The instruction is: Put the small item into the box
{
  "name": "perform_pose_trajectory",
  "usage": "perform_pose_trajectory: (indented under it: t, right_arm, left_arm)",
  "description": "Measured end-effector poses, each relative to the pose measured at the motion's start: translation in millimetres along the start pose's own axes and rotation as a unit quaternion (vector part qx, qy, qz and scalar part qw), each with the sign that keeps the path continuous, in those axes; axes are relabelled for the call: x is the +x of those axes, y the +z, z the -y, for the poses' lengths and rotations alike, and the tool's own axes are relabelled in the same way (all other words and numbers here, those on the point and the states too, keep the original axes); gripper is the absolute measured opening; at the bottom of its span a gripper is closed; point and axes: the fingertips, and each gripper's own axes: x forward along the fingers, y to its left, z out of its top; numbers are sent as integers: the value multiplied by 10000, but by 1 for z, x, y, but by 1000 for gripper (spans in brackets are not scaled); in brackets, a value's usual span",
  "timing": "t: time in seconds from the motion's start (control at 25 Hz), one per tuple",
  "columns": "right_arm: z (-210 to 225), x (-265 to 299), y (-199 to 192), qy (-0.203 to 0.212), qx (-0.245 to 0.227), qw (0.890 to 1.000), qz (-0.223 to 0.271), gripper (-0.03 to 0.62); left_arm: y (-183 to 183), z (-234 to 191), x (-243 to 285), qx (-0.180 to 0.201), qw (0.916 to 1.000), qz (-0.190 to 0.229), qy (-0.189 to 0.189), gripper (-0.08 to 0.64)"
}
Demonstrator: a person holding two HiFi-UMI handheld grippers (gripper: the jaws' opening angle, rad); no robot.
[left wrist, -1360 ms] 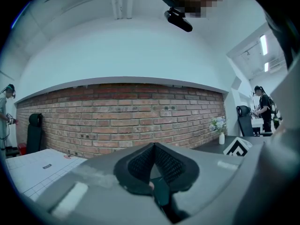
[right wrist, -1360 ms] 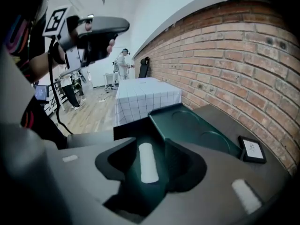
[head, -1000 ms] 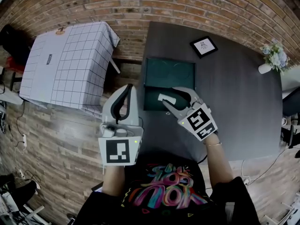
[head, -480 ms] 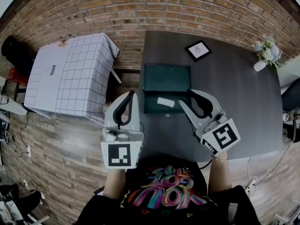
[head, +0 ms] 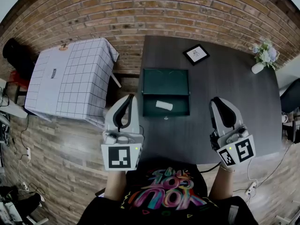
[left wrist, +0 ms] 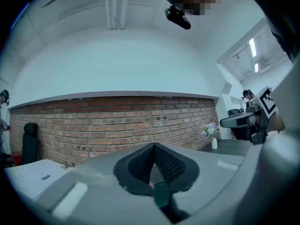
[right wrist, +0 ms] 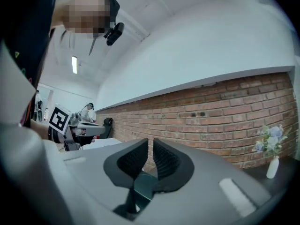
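Small white item (head: 164, 105), a flat oblong piece, lies on the floor of the open dark green box (head: 180, 109) at the middle of the head view, so the task looks done.

Behind everything runs the red brick wall (head: 140, 13) along the top. Below it the dark grey table (head: 225, 78) fills the right half, and a white grid-patterned cloth-covered stand (head: 70, 74) sits at the upper left. The box rests near the table's left edge with its lid folded back toward the wall, which leaves the tray free to reach from the person's side.

Left gripper (head: 130, 97), white with black pads, is held at the lower left beside the table. Its jaws are pressed together on nothing; it seems parked out of the way.

Right gripper (head: 216, 102) stands at the lower right, well apart from the box. Its jaws have just been closing and leave only a thin slit, with nothing between them.

A second ago that gripper reached over the tray, jaws wide around the item. It has since drawn back to the right.
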Motion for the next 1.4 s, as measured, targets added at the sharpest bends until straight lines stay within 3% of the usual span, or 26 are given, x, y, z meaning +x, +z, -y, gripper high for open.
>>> perform_pose_trajectory:
  t: [0.2, 0.84, 1.4]
  right_arm:
    - [12, -14, 7, -237, 123, 9995, 140, 2]
    - [0, 4, -6, 19, 237, 9997, -55, 2]
    - [1, 7, -18, -134, 214, 9992, -321, 0]
  left_arm:
    - [-1, 4, 0, 7, 10000, -22, -16, 2]
    - [-6, 12, 3, -23, 9999, -77, -68, 2]
    - [-10, 9, 7, 7, 9999, -116, -107, 2]
